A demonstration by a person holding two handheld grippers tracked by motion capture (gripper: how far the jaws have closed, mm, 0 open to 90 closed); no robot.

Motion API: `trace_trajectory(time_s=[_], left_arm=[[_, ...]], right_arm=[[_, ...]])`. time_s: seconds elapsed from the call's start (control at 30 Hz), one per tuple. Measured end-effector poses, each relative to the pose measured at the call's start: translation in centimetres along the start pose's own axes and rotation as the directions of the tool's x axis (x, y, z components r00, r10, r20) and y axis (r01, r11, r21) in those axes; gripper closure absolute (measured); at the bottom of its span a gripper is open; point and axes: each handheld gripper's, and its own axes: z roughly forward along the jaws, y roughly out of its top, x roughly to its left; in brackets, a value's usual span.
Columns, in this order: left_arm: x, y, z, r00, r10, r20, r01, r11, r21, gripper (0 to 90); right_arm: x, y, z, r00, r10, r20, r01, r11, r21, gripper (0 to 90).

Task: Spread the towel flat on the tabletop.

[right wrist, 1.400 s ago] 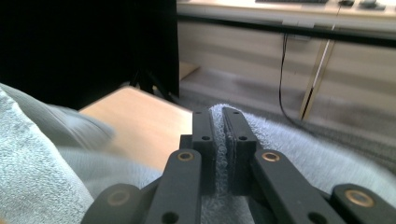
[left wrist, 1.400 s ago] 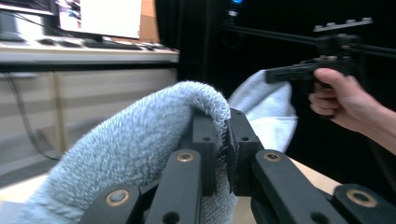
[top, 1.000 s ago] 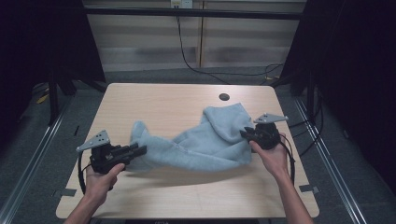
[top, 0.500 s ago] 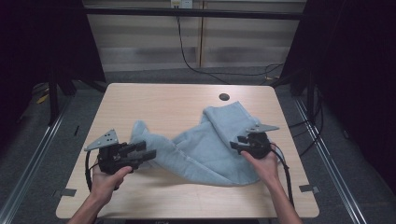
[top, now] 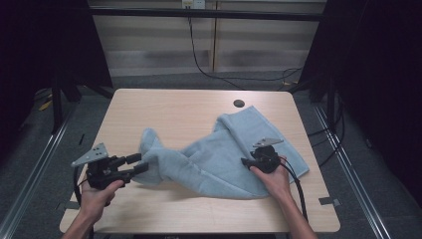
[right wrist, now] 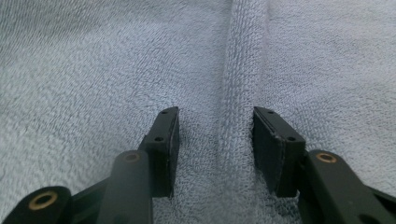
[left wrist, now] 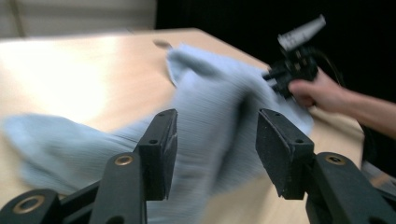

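Two grippers parted, right fingers [right wrist: 168, 140] astride towel [top: 219, 159] ridge, left gripper [top: 132, 165] beside it.

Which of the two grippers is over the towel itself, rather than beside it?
The right gripper: its open jaws sit over a raised fold in the middle of the light blue towel. The left gripper is at the towel's left end.

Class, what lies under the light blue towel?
The towel lies crumpled on the wooden table. Bare tabletop shows around it; anything beneath its folds is covered, so I cannot tell.
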Motion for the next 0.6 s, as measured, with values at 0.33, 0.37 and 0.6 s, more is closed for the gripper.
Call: trace_trajectory(time_s=[0.33,0.37,0.6], left_arm=[[4.8,0.8,7.7,0.998,-0.034,-0.053,0.041,0.9903,0.133,59.6],[5.3,0.5,8.9,0.997,-0.026,-0.072,0.038,0.9852,0.167,60.9],[5.6,-2.6,13.1,0.9978,0.034,-0.057,-0.011,0.9306,0.366,63.9]], right_arm=[[-0.7,1.7,2.3,0.9999,-0.012,-0.001,0.012,1.0,-0.025,39.1],[-0.7,2.0,2.6,0.9999,-0.012,-0.003,0.012,1.0,-0.026,37.2],[-0.9,3.3,2.5,0.9982,0.034,-0.049,-0.036,0.999,-0.038,33.0]])
